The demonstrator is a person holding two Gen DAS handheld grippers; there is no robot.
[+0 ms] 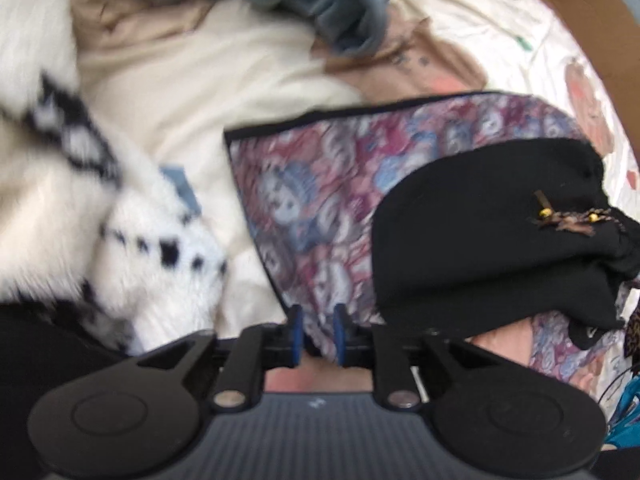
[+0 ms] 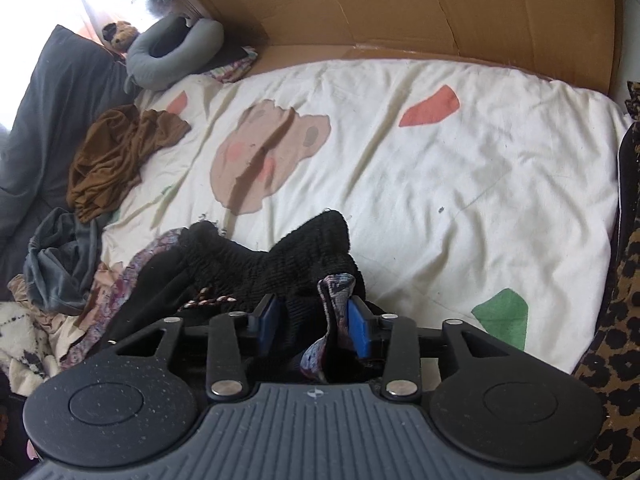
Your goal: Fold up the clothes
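A patterned purple, blue and pink garment (image 1: 320, 184) with black trim hangs stretched over the bed. My left gripper (image 1: 318, 334) is shut on its near corner, cloth pinched between the blue pads. A black knit part (image 1: 488, 232) with a small beaded bow lies over its right side. In the right wrist view my right gripper (image 2: 312, 320) is shut on the same garment, holding bunched black knit (image 2: 296, 256) and a fold of patterned cloth (image 2: 336, 292) between its blue pads.
The bed (image 2: 440, 168) has a cream sheet with bear and colour patches. A brown garment (image 2: 116, 156), a grey garment (image 2: 60, 264) and a white fluffy black-patterned one (image 1: 80, 208) lie at the left. Cardboard (image 2: 400, 4) lines the far side; leopard-print fabric (image 2: 616, 332) sits at right.
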